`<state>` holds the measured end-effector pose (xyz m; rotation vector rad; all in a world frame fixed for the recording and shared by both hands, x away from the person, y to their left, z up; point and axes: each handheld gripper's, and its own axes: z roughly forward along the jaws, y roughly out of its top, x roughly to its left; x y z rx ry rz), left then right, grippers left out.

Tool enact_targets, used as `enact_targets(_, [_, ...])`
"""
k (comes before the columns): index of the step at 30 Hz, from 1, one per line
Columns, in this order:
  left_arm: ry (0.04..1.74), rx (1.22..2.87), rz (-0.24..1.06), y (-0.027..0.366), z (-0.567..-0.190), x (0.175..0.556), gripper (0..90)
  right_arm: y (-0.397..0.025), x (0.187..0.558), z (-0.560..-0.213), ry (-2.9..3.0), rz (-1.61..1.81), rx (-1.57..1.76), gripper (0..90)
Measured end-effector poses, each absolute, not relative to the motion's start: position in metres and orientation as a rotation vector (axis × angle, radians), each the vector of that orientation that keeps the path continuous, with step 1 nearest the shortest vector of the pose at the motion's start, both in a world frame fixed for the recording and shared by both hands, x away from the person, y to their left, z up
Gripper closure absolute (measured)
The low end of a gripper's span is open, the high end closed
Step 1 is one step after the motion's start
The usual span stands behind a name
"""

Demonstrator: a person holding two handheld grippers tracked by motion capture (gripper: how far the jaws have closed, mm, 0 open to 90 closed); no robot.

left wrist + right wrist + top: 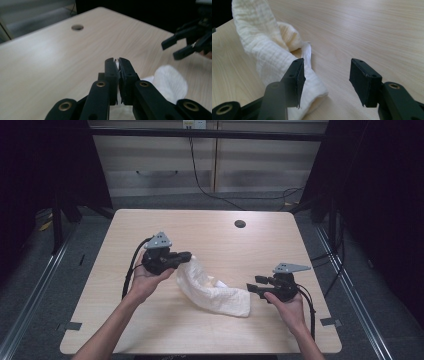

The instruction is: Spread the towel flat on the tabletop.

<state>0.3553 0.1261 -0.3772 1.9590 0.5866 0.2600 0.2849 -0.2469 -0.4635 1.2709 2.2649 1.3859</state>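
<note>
White cloth (212,290) lies mid-table (150,330), one end raised, pinched in the clenched left tool (186,255). Right tool (252,285) is released, jaws spread just beside the free end. Advisable: close squarely on that corner, then draw both ends apart evenly, low over the table.

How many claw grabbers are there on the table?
2. The left gripper is left of the table's middle, pinching the white cloth's raised end. The right gripper is open at the cloth's other end, near the right edge.
</note>
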Motion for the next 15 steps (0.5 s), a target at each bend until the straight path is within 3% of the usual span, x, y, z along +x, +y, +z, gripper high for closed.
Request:
enact_targets(9, [0.446,1.877,0.303,0.116,-0.321,0.337,86.2,-0.252,0.284,-0.460,2.241,1.393,1.264,45.7])
enact_targets(15, [0.476,1.868,0.301,0.144,-0.340,0.329,86.1,-0.247,0.283,-0.461,2.263,1.373,1.258,46.1])
